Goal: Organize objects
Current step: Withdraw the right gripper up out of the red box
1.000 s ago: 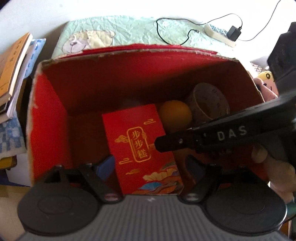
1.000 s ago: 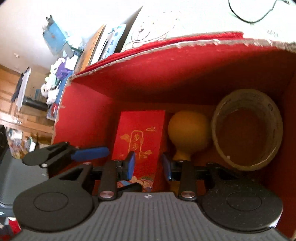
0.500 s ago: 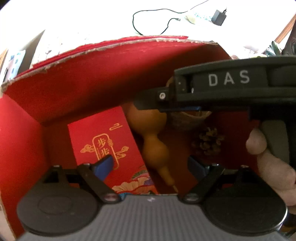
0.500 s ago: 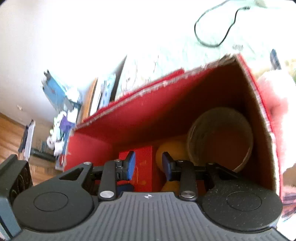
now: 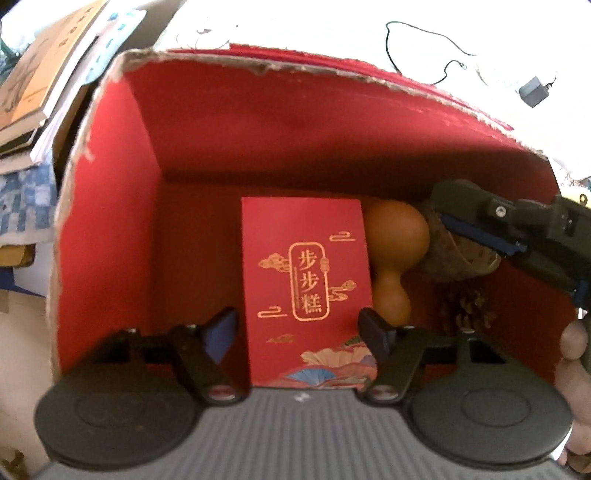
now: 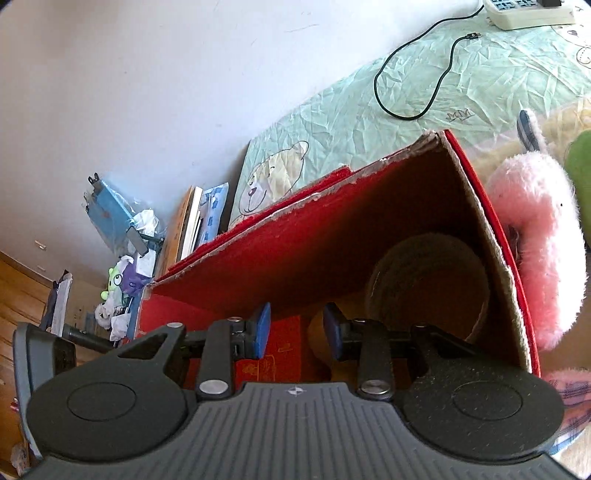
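Observation:
A large red cardboard box lies open toward me. Inside it are a flat red gift box with gold characters, an orange gourd, a woven round basket and a pine cone. My left gripper is open and empty, its fingers on either side of the gift box near the box mouth. My right gripper is open and empty above the box's front edge; it also shows at the right in the left wrist view. The red box, the basket and the gift box show in the right wrist view.
Stacked books stand left of the box. A green quilted cover with a bear lies behind it, with a black cable and a power strip. A pink plush toy sits right of the box. Clutter lies by the wall.
My right gripper has drawn back up out of the box and opened a little wider. My left gripper has shifted left and back, so the gift box is centred between its fingers.

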